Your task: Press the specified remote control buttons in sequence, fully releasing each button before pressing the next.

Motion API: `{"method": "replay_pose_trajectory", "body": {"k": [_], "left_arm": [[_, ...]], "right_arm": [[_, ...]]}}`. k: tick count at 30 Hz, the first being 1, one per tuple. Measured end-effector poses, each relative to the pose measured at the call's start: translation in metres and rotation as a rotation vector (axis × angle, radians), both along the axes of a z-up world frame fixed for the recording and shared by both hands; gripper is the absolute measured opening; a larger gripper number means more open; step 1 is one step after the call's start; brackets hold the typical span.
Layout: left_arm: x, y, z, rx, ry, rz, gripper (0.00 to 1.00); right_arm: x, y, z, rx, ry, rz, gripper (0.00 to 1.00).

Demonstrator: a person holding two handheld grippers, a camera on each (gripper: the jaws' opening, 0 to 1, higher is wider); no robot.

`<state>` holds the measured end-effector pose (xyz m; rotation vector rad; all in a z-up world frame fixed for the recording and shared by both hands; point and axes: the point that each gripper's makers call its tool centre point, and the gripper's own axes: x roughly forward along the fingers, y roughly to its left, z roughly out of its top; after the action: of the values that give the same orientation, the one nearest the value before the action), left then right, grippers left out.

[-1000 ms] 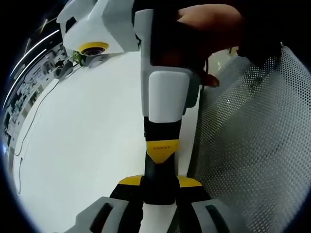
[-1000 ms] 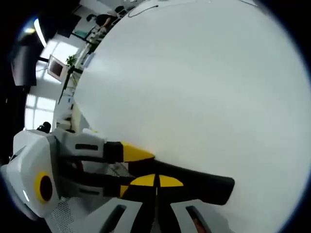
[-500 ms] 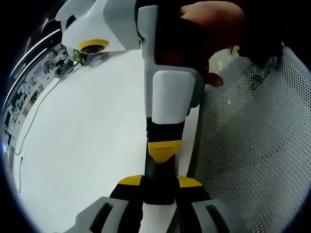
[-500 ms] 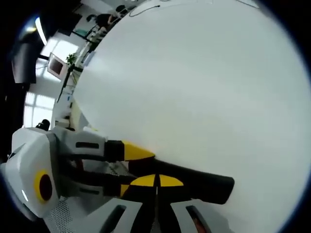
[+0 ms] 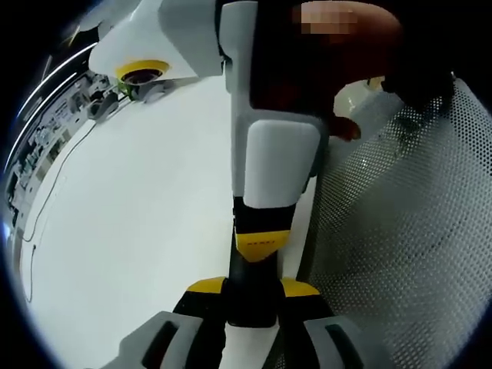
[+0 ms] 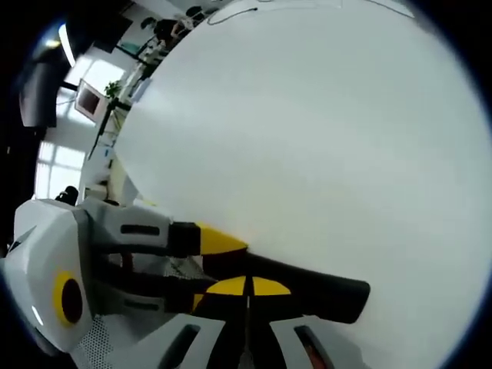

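Clamped in left tongs (image 5: 254,289): slim black plastic remote control (image 6: 323,292), long axis pointing straight ahead from their jaws, over white table (image 6: 307,138). Closed together, right tongs (image 6: 246,286), tips touching remote's side.

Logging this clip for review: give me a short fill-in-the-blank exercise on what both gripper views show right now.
1. The black remote lies on a ____ table.
2. The left hand-held gripper is ____ on the remote.
3. In the left gripper view, beside the table edge is a perforated ____ chair back.

Missing words: white; shut; mesh
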<state>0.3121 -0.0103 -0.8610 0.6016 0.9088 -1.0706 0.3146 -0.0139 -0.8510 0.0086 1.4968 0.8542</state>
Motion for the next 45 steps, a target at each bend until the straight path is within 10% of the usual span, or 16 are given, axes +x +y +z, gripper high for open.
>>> {"method": "replay_pose_trajectory", "body": {"k": [15,27,37,45], "left_arm": [[0.001,-0.001,-0.001,0.000,0.001,0.013,0.25],[0.002,-0.001,-0.001,-0.003,-0.005,0.003,0.25],[0.002,-0.002,-0.001,0.004,-0.006,-0.002,0.25],[0.002,-0.002,-0.001,0.006,-0.006,-0.005,0.25]], "right_arm": [[0.054,-0.001,0.085,0.273,-0.324,-0.196,0.00],[0.084,-0.042,0.159,0.252,-0.857,-0.284,0.00],[0.077,-0.102,0.216,0.205,-1.139,-0.337,0.00],[0.065,-0.147,0.231,0.115,-1.240,-0.394,0.04]]}}
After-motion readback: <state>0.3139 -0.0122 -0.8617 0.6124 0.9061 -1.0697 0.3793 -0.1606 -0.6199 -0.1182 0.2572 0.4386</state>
